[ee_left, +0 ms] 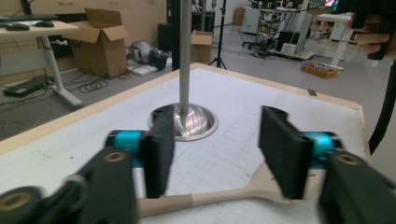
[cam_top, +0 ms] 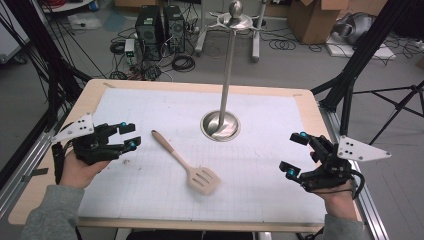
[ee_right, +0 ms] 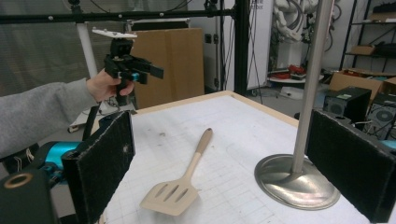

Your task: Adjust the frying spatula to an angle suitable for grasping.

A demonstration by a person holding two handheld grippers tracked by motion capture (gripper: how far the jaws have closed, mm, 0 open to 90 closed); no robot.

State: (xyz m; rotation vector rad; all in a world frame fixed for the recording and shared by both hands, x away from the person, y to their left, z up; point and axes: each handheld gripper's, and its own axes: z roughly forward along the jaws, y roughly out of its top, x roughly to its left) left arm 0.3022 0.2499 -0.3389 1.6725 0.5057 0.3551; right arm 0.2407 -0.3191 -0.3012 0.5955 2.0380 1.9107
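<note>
A beige slotted spatula [cam_top: 187, 162] lies flat near the table's middle, handle pointing far-left, blade toward me. In the right gripper view the spatula [ee_right: 180, 186] lies ahead between the jaws. In the left gripper view the spatula [ee_left: 224, 193] shows low, beyond the jaws. A steel stand [cam_top: 221, 124] with a tall pole rises from a round base behind it. My left gripper [cam_top: 131, 135] hovers open at the left, empty, a short way from the handle. My right gripper [cam_top: 296, 155] is open and empty at the right edge.
The white gridded mat [cam_top: 260, 150] covers a wooden table [cam_top: 305, 97]. The stand's top hooks [cam_top: 235, 19] stick out high above the base. Computer towers [cam_top: 159, 32], cables and cardboard boxes [cam_top: 312, 20] sit on the floor beyond the far edge.
</note>
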